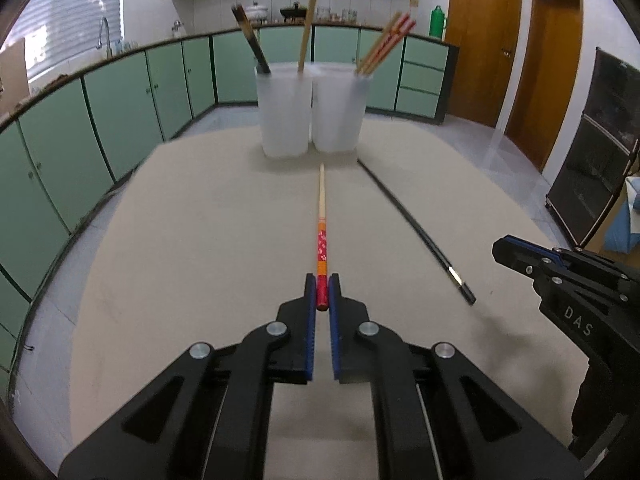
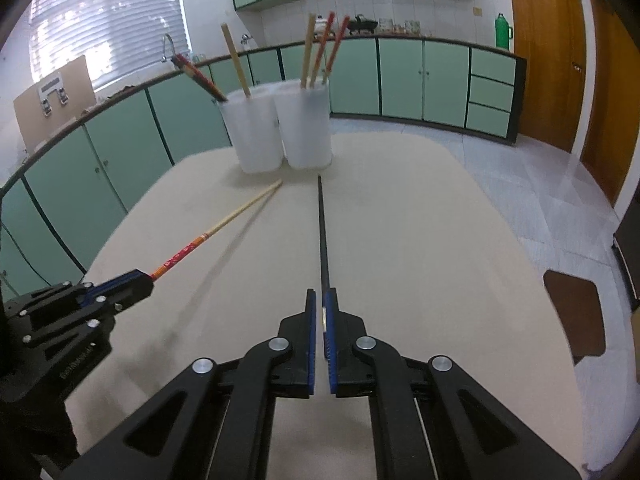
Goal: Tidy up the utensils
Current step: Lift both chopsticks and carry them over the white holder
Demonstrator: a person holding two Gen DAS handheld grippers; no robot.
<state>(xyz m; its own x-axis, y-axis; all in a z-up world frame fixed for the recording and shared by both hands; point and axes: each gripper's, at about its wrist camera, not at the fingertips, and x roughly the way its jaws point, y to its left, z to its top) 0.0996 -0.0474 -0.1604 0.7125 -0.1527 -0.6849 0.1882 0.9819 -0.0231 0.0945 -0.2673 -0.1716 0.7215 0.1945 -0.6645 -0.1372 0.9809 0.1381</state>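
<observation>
The left gripper (image 1: 322, 294) pinches the red-patterned wooden chopstick (image 1: 321, 216) at its end; the right gripper (image 2: 320, 304) clamps the thin black chopstick (image 2: 322, 236) likewise. Such end grips may let them swing and miss the white plastic cups (image 2: 280, 128).

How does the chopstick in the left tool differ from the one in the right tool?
The red-patterned chopstick has a red and orange decorated handle and a pale wooden shaft; the black chopstick is dark along its whole length, with a small light mark near its end. The left tool grips the red-patterned one at its very end, while the right tool has the black one further inside. Both point toward the two white cups.
</observation>
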